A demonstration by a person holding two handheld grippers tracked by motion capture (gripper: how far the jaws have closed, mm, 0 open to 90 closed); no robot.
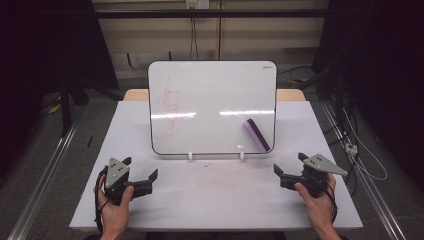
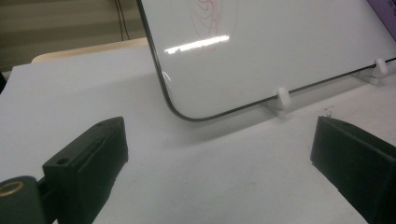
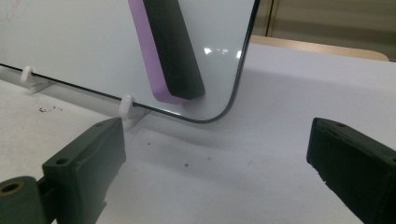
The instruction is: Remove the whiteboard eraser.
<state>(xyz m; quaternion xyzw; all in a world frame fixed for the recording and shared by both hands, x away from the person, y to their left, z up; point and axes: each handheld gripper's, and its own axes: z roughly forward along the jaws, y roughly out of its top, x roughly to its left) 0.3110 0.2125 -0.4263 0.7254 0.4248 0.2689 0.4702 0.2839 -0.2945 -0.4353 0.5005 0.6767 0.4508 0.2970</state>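
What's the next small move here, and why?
Probably bring the right gripper forward to the eraser, fingers open around it. The whiteboard carries red scribbles, the purple-and-black eraser sits on its lower right corner, nearest that gripper, and both grippers rest open and empty on the table. The left gripper can wait.

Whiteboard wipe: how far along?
Done: nothing; the red scribble is intact on the propped white whiteboard. In hand: nothing; the left claw and right claw rest open on the table. Left: take the purple-and-black eraser stuck to the board and wipe.
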